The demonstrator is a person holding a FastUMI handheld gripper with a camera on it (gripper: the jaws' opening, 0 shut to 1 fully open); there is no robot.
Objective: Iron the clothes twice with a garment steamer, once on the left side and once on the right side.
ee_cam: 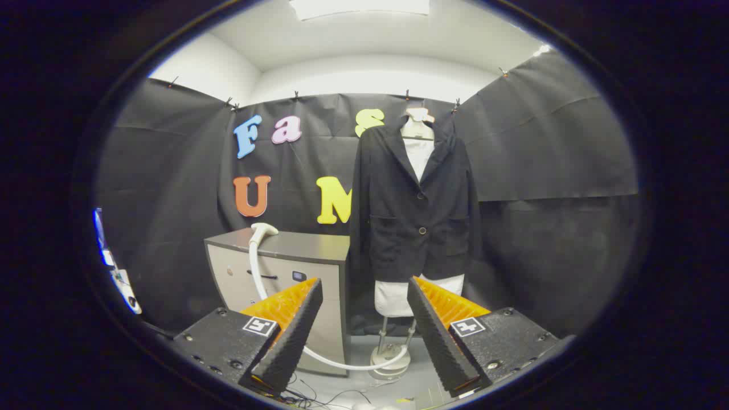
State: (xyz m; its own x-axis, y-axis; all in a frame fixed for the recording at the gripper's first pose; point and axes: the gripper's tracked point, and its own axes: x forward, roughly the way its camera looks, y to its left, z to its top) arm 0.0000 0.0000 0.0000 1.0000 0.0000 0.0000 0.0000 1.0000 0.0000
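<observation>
Fingers (296, 324) of the gripper (364, 330) stand wide apart nearest the camera, with nothing between them and nothing touched. Each finger base carries a small square marker.

Just below and ahead of the fingers, thin dark cables (319, 394) lie loose on the pale floor (353, 347). A white hose (336, 361) curves across that floor, seen through the gap between the fingers. It runs from the round base of the garment steamer (388, 360), which sits at the foot of the mannequin's stand, over to the left and up the front of a grey cabinet (285, 250).

On the cabinet's top, near its left front corner, the steamer head (263, 229) rests with its nozzle turned to the right, the hose dropping from it down the cabinet face. The cabinet front shows a dark handle and a small dark panel.

To the right of the cabinet, well beyond the fingers, the dark blazer (414, 199) hangs on a white mannequin torso (418, 154), buttoned at the front, with two buttons and two flap pockets visible. The torso's white lower edge shows below the jacket hem, above thin metal legs. A hanger hook tops the mannequin's neck.

Behind everything, black cloth (541, 142) is clipped up as the wall, with white wall and a ceiling light (359, 7) above it.
</observation>
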